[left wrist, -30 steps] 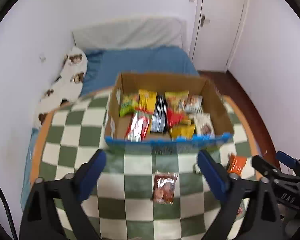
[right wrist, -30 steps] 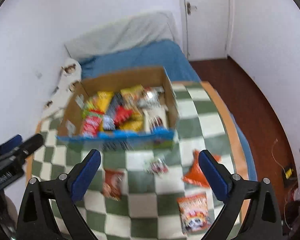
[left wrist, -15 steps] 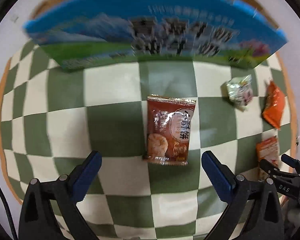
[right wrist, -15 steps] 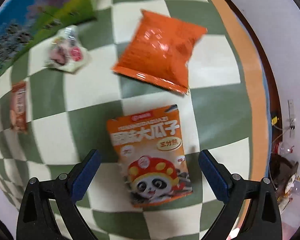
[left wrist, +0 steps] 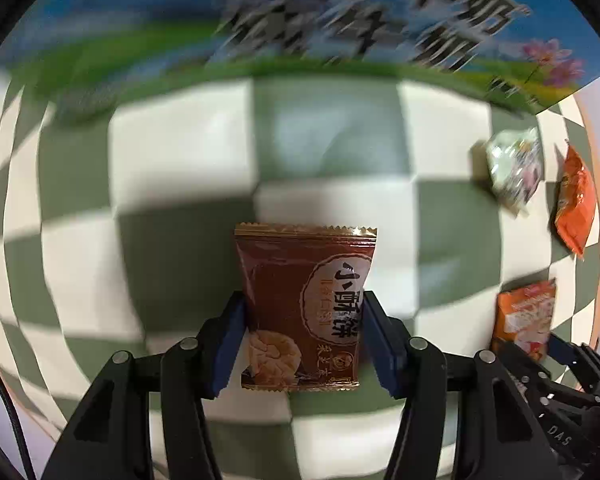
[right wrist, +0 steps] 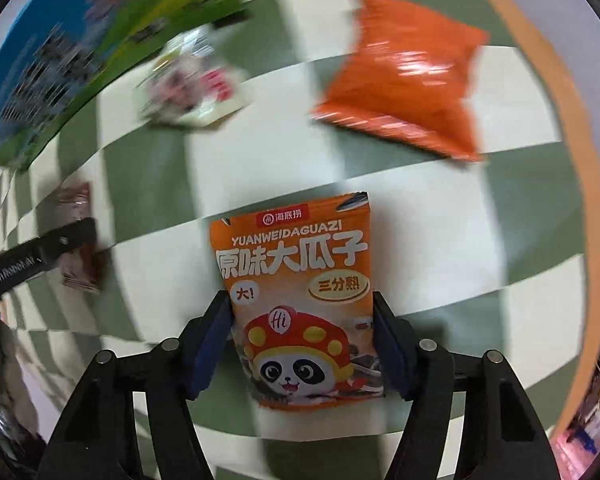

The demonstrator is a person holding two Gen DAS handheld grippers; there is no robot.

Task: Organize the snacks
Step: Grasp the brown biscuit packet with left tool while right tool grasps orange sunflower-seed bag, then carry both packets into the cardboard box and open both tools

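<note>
A brown biscuit packet (left wrist: 300, 280) lies flat on the green and white checked cloth (left wrist: 180, 160). My left gripper (left wrist: 302, 344) points down over it, jaws closing, blue pads against the packet's two long edges. An orange seed packet with a panda (right wrist: 296, 264) lies under my right gripper (right wrist: 302, 344), whose jaws are also closing with the pads at both its sides. The blue and green snack box (left wrist: 300, 20) stands just beyond, blurred.
A plain orange bag (right wrist: 400, 80) and a small pale packet (right wrist: 192, 80) lie loose on the cloth between the box (right wrist: 40, 80) and the seed packet. The table's orange rim (right wrist: 540, 60) curves past on the right. The left gripper's arm (right wrist: 40, 256) shows at the left.
Both grippers dropped from above the table close onto the cloth and tipped downward. Their jaws, wide open before, have closed in on the brown packet and the panda packet.
</note>
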